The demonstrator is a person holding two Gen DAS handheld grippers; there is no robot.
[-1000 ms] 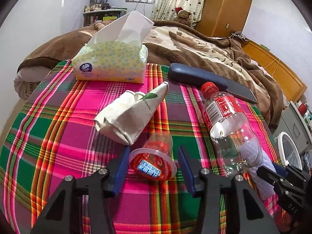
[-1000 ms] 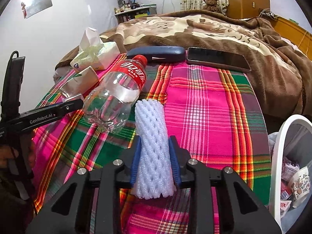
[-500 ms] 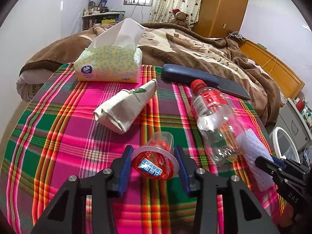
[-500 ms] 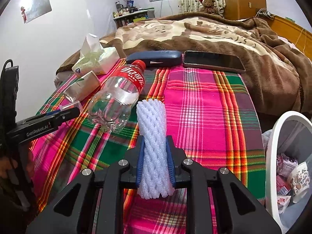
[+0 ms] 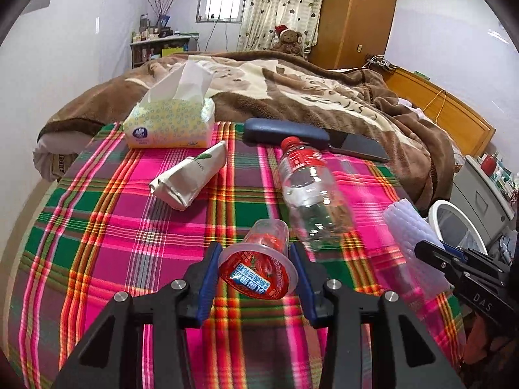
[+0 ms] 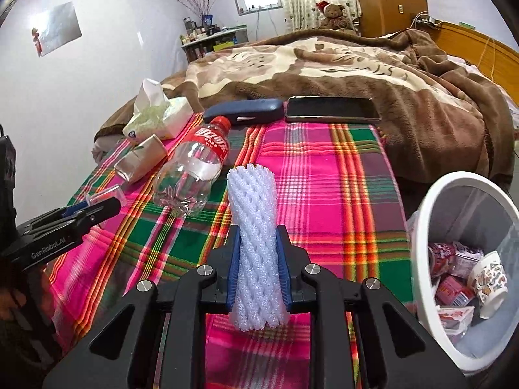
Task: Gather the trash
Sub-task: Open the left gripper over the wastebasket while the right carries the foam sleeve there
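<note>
My left gripper point(image 5: 256, 278) is shut on a clear plastic jelly cup point(image 5: 259, 265) with a red lid and holds it above the plaid cloth point(image 5: 97, 227). My right gripper point(image 6: 258, 272) is shut on a white foam net sleeve point(image 6: 254, 227), lifted off the cloth; the sleeve also shows in the left wrist view point(image 5: 408, 227). An empty clear bottle point(image 5: 311, 194) with a red cap and a crumpled paper cup point(image 5: 191, 175) lie on the cloth. A white trash bin point(image 6: 425, 227) with wrappers inside stands at the right, below the table edge.
A tissue pack point(image 5: 172, 120), a dark blue case point(image 5: 285, 133) and a phone point(image 6: 334, 108) lie at the far edge of the cloth. A bed with a brown blanket point(image 6: 356, 64) lies beyond. A grey cabinet point(image 5: 480, 194) stands behind the bin.
Both grippers have risen and pulled back with their objects. The left gripper closed on the jelly cup and lifted it. The bin has come further into the right wrist view.
</note>
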